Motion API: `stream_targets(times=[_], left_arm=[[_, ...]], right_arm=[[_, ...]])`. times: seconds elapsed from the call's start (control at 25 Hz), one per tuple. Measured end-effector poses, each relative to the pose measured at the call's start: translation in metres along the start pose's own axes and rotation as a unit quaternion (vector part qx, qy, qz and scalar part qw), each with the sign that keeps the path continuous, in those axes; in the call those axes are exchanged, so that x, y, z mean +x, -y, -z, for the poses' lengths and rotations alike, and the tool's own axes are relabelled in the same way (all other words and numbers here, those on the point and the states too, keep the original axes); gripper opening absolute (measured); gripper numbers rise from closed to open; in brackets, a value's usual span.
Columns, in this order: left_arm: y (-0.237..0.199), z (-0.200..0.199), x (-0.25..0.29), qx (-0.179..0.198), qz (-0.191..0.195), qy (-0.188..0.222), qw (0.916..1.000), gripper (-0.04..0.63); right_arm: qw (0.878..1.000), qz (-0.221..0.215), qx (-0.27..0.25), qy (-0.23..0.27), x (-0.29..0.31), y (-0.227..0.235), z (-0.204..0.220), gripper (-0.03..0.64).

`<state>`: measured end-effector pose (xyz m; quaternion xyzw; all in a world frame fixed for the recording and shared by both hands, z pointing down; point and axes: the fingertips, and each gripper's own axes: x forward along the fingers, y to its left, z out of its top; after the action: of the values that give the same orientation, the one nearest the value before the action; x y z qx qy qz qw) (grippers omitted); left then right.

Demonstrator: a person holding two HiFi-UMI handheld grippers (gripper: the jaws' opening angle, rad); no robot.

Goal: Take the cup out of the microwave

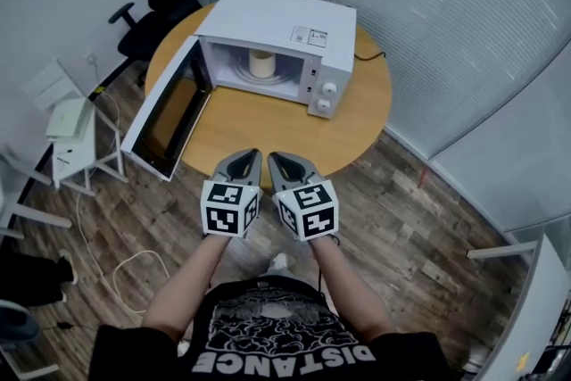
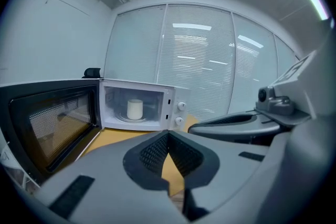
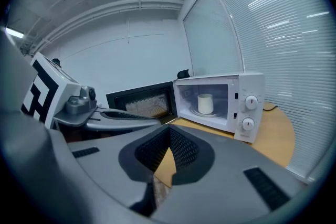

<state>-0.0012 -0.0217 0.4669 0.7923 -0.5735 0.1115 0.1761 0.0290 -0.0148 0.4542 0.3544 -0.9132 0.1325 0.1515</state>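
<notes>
**Cup waits inside the open microwave, both grippers clenched and far short of it**

The cup (image 1: 260, 63) is a plain pale cylinder with no handle in view. It looks rigid and smooth-walled, probably light, so it may slip under a weak pinch and could chip if knocked against the cavity. The best hold is likely across the side wall at about mid-height, or one finger over the rim.

It stands upright on the turntable (image 1: 268, 78) in the middle of the microwave (image 1: 277, 27), whose door (image 1: 169, 107) hangs wide open. The left gripper (image 1: 248, 158) and right gripper (image 1: 278, 161) sit side by side at the near edge of the table (image 1: 357, 116). Their fingers (image 2: 152, 155) are pressed together on nothing, and the cup is well apart from them, straight ahead across the table
</notes>
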Motion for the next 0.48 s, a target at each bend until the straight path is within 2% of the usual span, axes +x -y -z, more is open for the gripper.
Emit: stream_targets(times=[0.48], left_arm=[[0.013,-0.007,0.029,0.001,-0.008,0.003,1.0000,0.009]], right_arm=[[1.000,-0.002,-0.004,-0.002,-0.005,0.032,0.002,0.015]])
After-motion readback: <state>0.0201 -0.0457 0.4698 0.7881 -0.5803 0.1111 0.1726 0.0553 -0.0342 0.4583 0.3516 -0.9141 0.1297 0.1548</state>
